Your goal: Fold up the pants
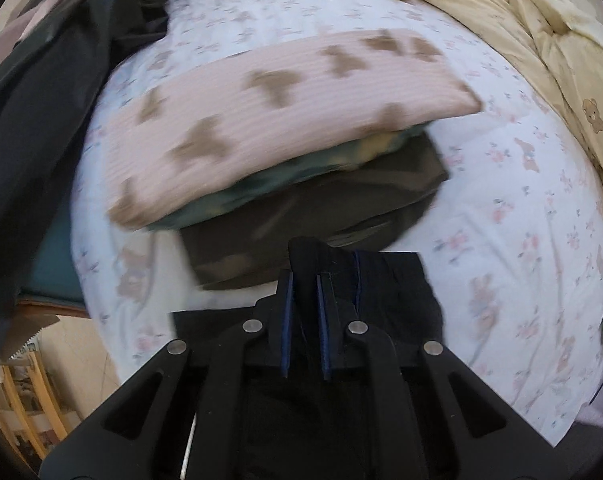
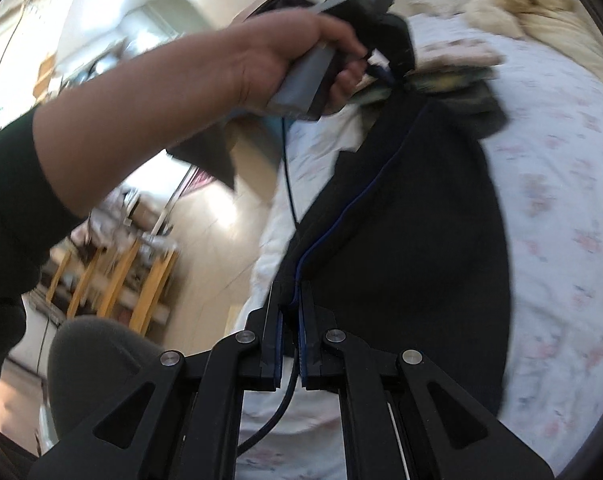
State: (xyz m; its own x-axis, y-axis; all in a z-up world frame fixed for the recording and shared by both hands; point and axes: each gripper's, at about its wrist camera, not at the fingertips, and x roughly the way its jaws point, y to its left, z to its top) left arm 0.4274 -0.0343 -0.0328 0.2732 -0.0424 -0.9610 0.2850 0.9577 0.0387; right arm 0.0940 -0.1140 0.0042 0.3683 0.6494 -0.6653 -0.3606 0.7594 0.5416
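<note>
Left tongs [image 1: 305,300]: pinched tight on a corner of the black pants [image 1: 357,280], lifting it near a stack of folded clothes [image 1: 261,128].
Right tongs [image 2: 291,320]: clamped on the other corner, apparently stretching the pants flat over the floral bed [image 2: 561,200] for folding.
Containers: none visible.

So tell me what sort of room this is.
Most likely a bedroom: the black pants hang over a bed with a floral sheet, a rumpled cream duvet behind, and folded clothes stacked on it.
</note>
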